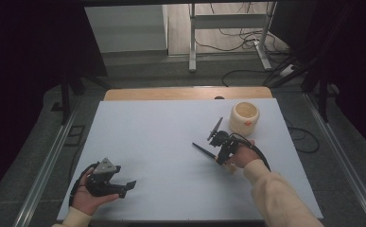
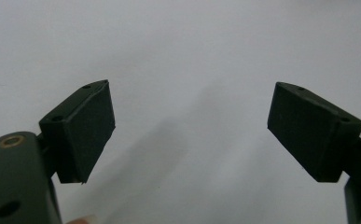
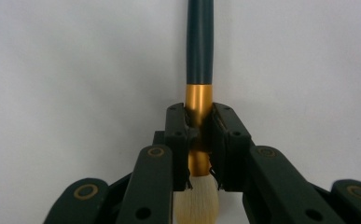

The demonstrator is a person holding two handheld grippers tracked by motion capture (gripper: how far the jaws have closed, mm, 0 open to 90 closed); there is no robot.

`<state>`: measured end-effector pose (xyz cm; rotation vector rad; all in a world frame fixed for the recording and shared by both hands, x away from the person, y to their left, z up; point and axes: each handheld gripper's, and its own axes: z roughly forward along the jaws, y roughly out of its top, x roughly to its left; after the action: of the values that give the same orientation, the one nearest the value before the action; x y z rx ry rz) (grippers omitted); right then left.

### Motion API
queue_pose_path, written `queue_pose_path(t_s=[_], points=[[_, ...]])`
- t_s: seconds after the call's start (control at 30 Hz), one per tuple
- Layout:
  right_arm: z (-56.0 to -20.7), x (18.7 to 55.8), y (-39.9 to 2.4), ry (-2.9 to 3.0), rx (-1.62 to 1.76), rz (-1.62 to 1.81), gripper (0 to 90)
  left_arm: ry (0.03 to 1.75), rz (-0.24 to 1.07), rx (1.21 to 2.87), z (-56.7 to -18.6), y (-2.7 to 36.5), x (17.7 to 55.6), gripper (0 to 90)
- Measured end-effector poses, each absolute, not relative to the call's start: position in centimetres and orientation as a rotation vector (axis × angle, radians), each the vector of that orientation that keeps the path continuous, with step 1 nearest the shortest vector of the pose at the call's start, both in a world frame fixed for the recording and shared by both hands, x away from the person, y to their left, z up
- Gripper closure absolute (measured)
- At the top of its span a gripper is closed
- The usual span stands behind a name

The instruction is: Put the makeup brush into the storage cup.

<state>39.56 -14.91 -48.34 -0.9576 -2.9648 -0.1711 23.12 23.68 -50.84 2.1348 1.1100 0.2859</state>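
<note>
My right gripper [image 3: 199, 140] clamped on brush [image 3: 199, 56] at gold band, near side of cup [image 1: 244, 118], handle pointing away from cup. My left gripper [image 2: 192, 135] wide open, nothing between, well apart from cup.

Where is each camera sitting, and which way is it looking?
High view: above the person's side, looking down on the white table and cream pot; forearms, both hands show.
Left gripper view: on the left gripper, looking along open jaws at bare table.
Right gripper view: on the right gripper, jaws shut on a brush.
Shared: high and right gripper views both show the brush.
</note>
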Motion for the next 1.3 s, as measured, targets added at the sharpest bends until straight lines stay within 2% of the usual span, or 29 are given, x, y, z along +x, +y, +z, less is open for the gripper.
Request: queue_pose_path(t_s=[0.6,1.3], points=[[-45.2,39.1,-16.3,-2.916,-0.953,-0.370,77.8,1.108,0.294,2.139,-50.8,23.6,23.1,15.5],[-44.1,37.2,-16.5,-2.966,-0.835,-0.412,77.8,1.059,0.363,2.116,-50.0,23.0,22.9,16.0]])
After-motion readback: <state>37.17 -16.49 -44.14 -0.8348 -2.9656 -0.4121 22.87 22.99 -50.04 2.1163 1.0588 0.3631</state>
